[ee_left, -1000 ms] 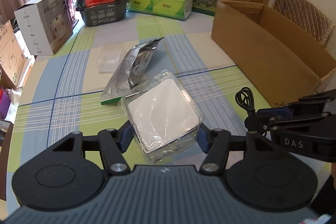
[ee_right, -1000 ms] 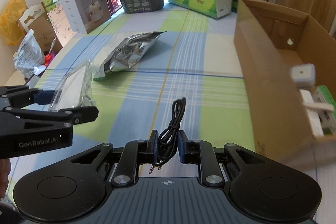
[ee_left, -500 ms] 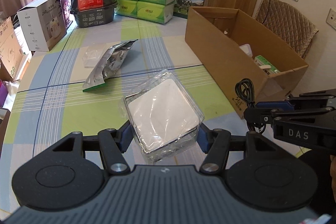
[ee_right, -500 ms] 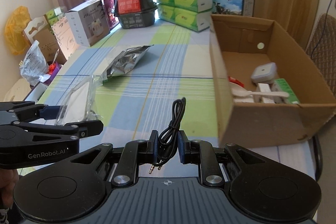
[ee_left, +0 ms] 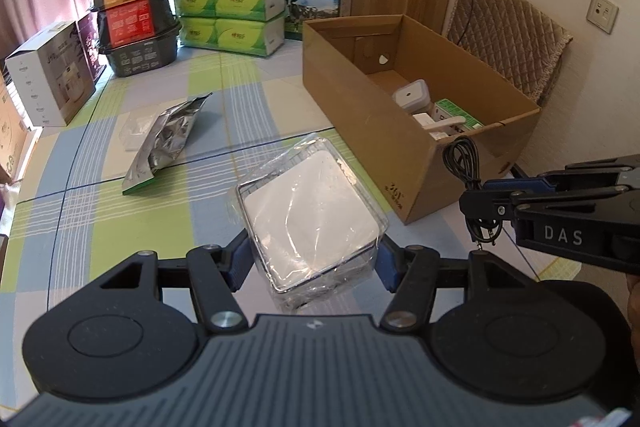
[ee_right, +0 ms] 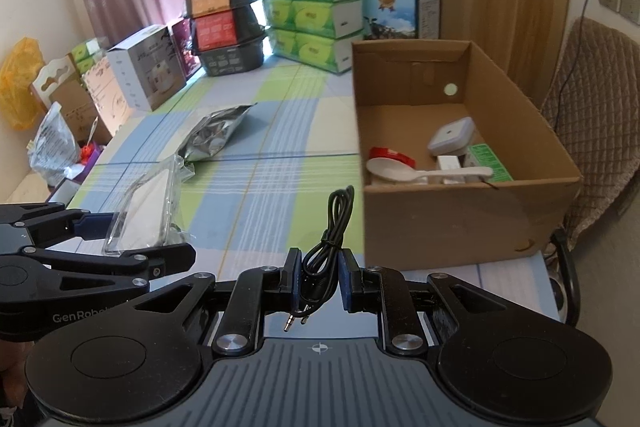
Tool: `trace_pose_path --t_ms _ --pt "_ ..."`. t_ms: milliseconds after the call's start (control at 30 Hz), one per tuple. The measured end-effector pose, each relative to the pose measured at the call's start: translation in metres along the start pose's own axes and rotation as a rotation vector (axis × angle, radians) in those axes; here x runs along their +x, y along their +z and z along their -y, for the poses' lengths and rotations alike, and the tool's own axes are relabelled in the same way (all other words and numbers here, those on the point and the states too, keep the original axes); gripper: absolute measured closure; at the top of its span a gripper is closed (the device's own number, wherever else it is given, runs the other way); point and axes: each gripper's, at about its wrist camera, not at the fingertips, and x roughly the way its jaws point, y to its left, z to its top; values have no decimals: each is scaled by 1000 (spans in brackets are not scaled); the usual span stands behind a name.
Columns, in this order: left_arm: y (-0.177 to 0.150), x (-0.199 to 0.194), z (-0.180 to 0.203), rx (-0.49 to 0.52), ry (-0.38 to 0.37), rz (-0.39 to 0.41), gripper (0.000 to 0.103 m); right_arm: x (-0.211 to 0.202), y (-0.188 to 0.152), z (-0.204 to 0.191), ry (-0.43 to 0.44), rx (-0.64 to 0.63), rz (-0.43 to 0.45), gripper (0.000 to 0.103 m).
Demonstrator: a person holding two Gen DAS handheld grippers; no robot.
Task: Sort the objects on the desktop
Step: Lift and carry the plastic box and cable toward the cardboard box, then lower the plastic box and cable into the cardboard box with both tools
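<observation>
Checked tabletop [ee_left: 208, 203]: left claw [ee_left: 314, 257] grips wrapped white box [ee_left: 310, 223], right claw [ee_right: 320, 277] pinches coiled cable [ee_right: 330, 243]; slick wrap may slip.

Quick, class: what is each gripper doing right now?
Left gripper: shut on the plastic-wrapped white box.
Right gripper: shut on the coiled black cable.

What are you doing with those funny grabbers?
A person is tidying the table with two tools. The left tool holds a white pad in a clear wrapper. The right tool holds a black cable. Both hover near the cardboard box, which already has a few things inside.
</observation>
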Motion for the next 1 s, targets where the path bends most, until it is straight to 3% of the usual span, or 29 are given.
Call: trace_pose_path --t_ms 1000 --pt "30 14 63 81 -65 4 47 -28 -2 66 -61 58 30 87"
